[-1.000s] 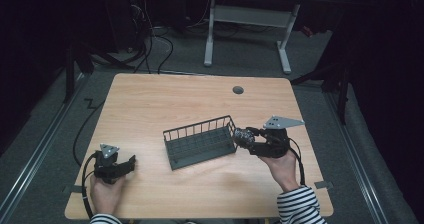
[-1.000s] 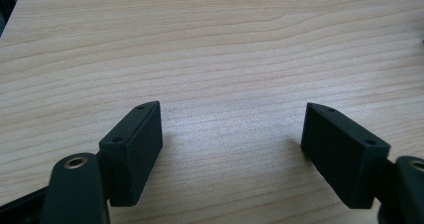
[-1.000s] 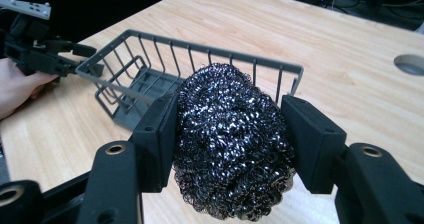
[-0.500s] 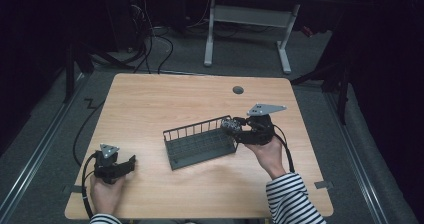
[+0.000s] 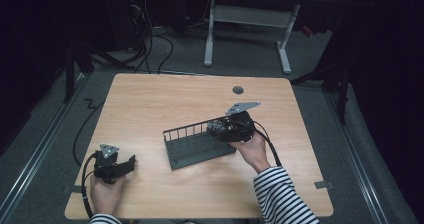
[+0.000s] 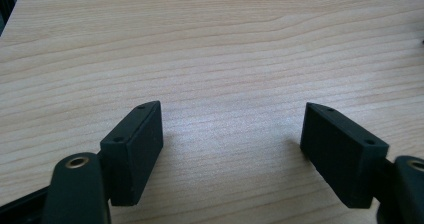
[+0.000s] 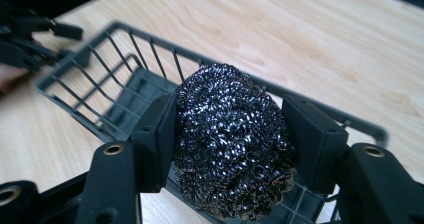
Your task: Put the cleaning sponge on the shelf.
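A dark wire basket [image 5: 186, 145] lies on the wooden table [image 5: 165, 99] near the middle. My right gripper [image 5: 219, 129] hovers over the basket's right end, shut on a dark steel-wool scourer [image 5: 216, 126]. In the right gripper view the scourer [image 7: 230, 149] bulges between both pads of the right gripper [image 7: 229, 126], above the basket [image 7: 80, 59]. Its jaws have just been opening slightly, with the scourer still pressed between them. My left gripper [image 5: 127, 165] rests at the near left of the table. In its own view the left gripper [image 6: 232, 134] stands open over bare wood.
A round grommet hole [image 5: 238, 90] sits near the table's far edge. Behind the table stands a white desk frame [image 5: 282, 39], and cables [image 5: 150, 44] lie on the dark floor.
My right gripper has carried the scourer leftward, from beside the basket's right end to over it. The left gripper has stayed put.
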